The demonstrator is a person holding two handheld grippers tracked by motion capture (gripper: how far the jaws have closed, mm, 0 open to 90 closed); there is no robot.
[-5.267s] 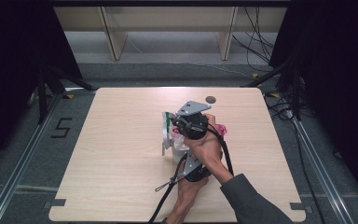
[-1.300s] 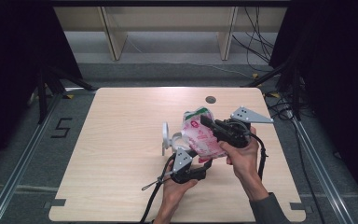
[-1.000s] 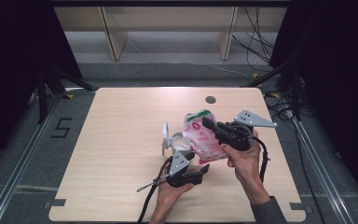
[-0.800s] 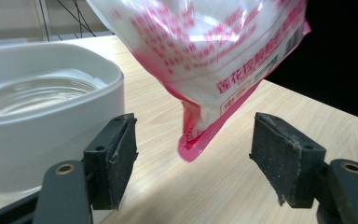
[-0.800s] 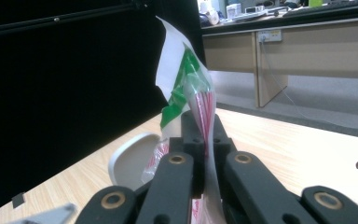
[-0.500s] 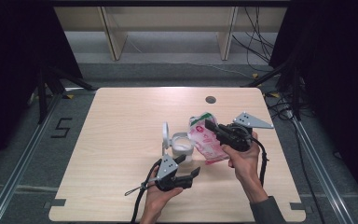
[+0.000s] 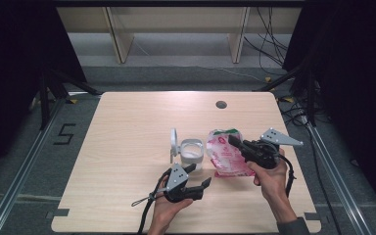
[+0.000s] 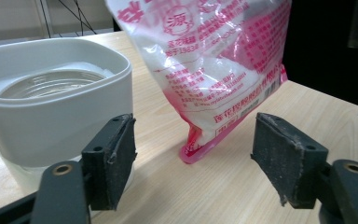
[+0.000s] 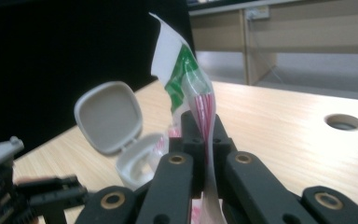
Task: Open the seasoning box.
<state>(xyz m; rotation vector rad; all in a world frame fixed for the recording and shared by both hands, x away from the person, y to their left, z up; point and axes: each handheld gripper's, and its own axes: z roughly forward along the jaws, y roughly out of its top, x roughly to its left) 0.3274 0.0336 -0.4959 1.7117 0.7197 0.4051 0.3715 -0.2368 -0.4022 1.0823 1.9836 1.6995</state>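
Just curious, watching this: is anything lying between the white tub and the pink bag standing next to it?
No. In the left gripper view, bare wood of the table shows between the white tub and the pink bag; the high view shows that same narrow gap.

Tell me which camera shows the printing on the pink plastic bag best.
The left gripper view: the pink plastic bag is close and its print legible. The high view shows it small; the right gripper view shows its top edge-on.

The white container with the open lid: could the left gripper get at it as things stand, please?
Probably yes. The left gripper is open and nothing lies between it and the white container; the pink bag, held in the right gripper, hangs to one side.
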